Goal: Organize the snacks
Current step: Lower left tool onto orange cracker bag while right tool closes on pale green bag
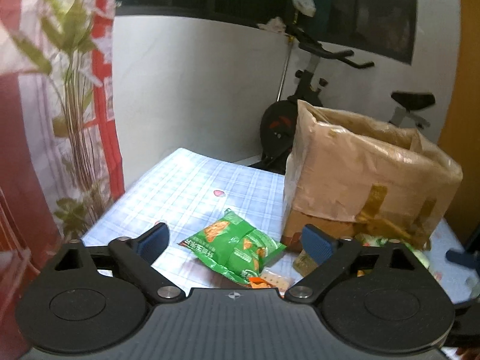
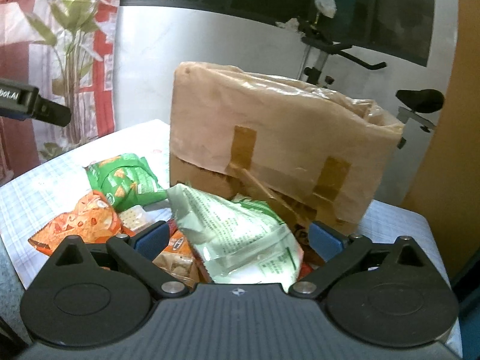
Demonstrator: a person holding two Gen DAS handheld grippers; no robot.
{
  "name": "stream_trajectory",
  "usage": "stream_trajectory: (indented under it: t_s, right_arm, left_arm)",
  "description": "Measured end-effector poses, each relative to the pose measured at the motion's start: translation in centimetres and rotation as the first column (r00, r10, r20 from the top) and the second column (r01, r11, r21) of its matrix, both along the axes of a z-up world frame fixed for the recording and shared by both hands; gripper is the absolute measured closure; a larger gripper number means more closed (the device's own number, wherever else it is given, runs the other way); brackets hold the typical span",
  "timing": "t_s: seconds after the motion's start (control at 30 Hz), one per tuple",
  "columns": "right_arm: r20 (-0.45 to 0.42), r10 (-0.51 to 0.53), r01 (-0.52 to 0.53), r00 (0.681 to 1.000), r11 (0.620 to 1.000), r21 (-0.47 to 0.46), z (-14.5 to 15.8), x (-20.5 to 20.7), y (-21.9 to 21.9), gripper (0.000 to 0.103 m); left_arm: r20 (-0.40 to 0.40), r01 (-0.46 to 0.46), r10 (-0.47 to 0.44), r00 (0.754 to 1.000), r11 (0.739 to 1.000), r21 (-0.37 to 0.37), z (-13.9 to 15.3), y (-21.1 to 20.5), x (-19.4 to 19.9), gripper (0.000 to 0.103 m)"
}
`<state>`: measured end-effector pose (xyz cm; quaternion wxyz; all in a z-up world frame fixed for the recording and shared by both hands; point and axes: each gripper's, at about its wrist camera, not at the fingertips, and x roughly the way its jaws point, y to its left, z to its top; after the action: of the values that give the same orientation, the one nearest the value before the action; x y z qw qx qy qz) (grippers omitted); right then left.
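Observation:
A green snack packet [image 1: 237,244] lies on the checked tablecloth between the fingers of my open left gripper [image 1: 237,241], which hovers over it. It also shows in the right wrist view [image 2: 126,180]. My right gripper [image 2: 238,238] is open over a pile of snacks. A pale green and white packet [image 2: 240,234] lies between its fingers. An orange packet [image 2: 81,222] and a small cracker pack [image 2: 133,219] lie to the left. A cardboard box lined with a plastic bag [image 2: 279,144] stands behind the pile, and also shows in the left wrist view [image 1: 366,174].
The table [image 1: 180,192] has a blue checked cloth. A plant [image 1: 75,90] and a red and white curtain stand at the left. An exercise bike [image 1: 306,90] stands behind the box. The left gripper's body [image 2: 30,105] shows at the left edge of the right wrist view.

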<state>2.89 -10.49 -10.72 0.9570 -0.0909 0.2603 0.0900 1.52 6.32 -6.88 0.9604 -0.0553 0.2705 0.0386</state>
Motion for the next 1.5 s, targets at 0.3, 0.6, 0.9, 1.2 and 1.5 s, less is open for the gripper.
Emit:
stream_trajectory:
  t_s: [0.3, 0.6, 0.9, 1.2, 1.5]
  right_arm:
    - [-0.006, 0.002, -0.002, 1.000, 1.000, 0.008, -0.9, 0.7, -0.1, 0.003]
    - [-0.001, 0.000, 0.000, 1.000, 1.000, 0.020, -1.1, 1.0, -0.5, 0.003]
    - [-0.019, -0.007, 0.007, 1.000, 1.000, 0.027, -1.7, 1.4, -1.1, 0.003]
    - [-0.055, 0.004, -0.002, 0.998, 0.999, 0.048, -2.6, 2.7, -1.5, 0.006]
    - [-0.055, 0.027, -0.028, 0.998, 1.000, -0.001, -3.6, 3.3, -1.2, 0.021]
  left_arm:
    - [-0.059, 0.019, -0.018, 0.998, 1.000, 0.020, -1.6, -0.5, 0.7, 0.008]
    - [-0.220, 0.146, -0.179, 0.959, 0.977, -0.159, -5.9, -0.8, 2.2, 0.008]
    - [-0.293, 0.215, -0.260, 0.920, 0.960, -0.176, -8.5, -2.7, 2.9, 0.007]
    - [-0.333, 0.211, -0.262, 0.906, 0.961, -0.180, -10.3, -2.9, 4.0, 0.023]
    - [-0.326, 0.209, -0.251, 0.911, 0.965, -0.160, -9.4, -2.7, 3.6, 0.049]
